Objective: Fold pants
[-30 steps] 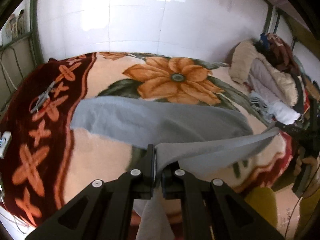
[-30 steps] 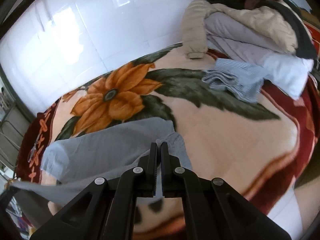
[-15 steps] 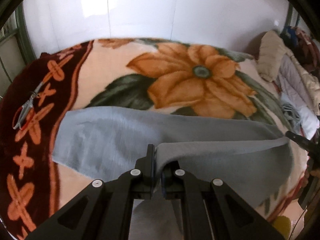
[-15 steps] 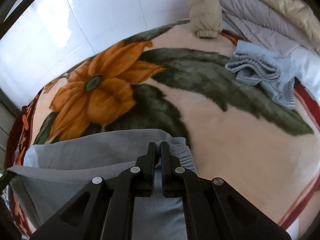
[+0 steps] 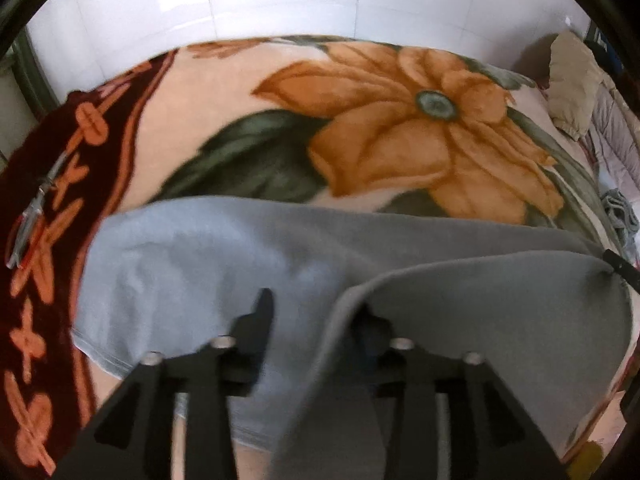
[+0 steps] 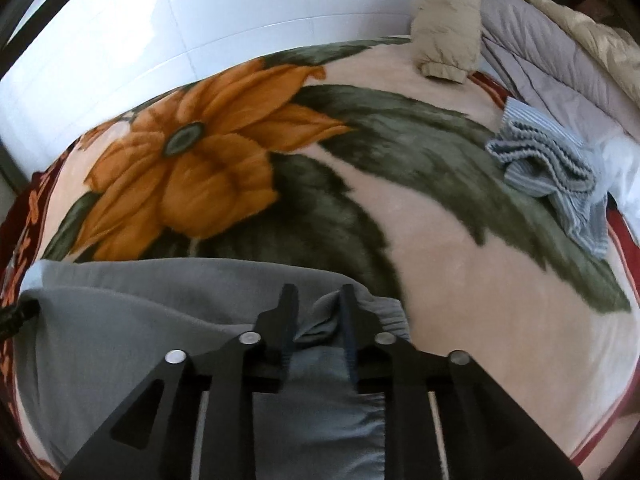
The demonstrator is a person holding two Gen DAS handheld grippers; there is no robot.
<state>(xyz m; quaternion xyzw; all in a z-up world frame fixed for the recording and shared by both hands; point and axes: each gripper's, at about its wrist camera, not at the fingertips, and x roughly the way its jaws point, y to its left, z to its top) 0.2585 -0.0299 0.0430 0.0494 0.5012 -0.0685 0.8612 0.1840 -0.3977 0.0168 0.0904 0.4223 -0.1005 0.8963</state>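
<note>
Left gripper (image 5: 310, 312) and right gripper (image 6: 316, 308): jaws apart, just been opening, pads off fabric. Grey pants (image 5: 192, 264) lie folded lengthwise on flowered blanket (image 5: 224, 92).

Bright daylight, wall glare, motion blur, fisheye edges

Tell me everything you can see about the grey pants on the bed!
The grey pants look soft and fleecy, with a gathered elastic waistband at one end. They lie spread across the flowered blanket, one layer folded over the other. The left claw and right claw have just been opening: both stand open, with cloth between the fingers. On the left, the folded edge drapes against one finger.
</note>
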